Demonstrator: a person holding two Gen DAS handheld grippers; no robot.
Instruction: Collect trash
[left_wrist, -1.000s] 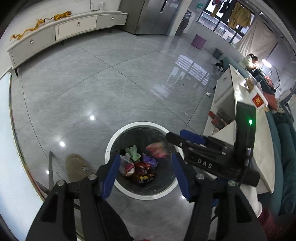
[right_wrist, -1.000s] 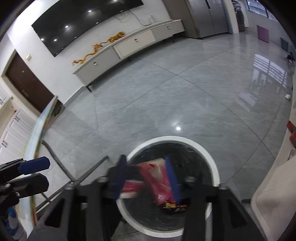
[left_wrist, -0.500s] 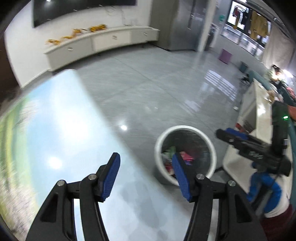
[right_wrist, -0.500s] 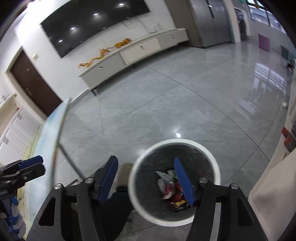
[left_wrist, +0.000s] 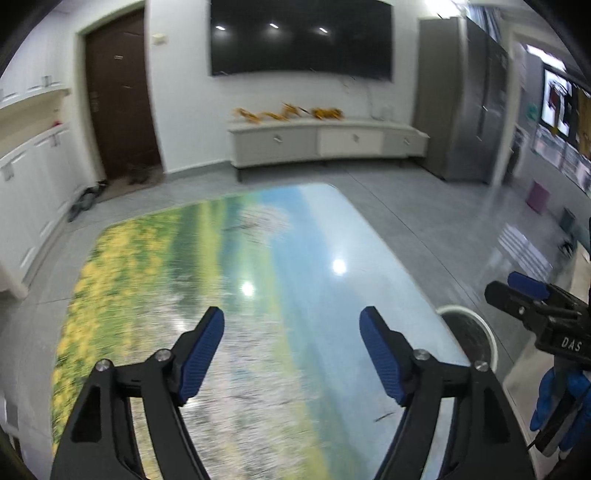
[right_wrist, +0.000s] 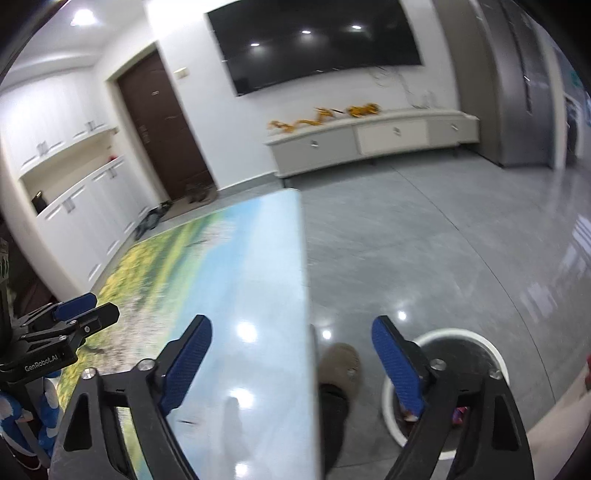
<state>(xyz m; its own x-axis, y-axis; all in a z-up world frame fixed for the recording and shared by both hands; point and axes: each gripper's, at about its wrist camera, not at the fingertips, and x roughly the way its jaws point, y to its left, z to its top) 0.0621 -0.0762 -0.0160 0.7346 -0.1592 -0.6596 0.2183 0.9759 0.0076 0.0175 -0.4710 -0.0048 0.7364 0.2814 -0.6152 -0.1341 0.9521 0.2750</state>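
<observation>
Both the left gripper (left_wrist: 291, 350) and right gripper (right_wrist: 291, 363) gape wide and empty, the bin (right_wrist: 476, 338) at lower right, apparently nearer the right.

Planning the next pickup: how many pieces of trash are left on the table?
0 visible on the table; both views are blurred, and its near part is hidden. Trash shows only in the bin.

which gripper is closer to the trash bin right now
Right. The right gripper hangs at the table edge, the bin just below to its right. The left gripper is over the tabletop, farther left.
</observation>
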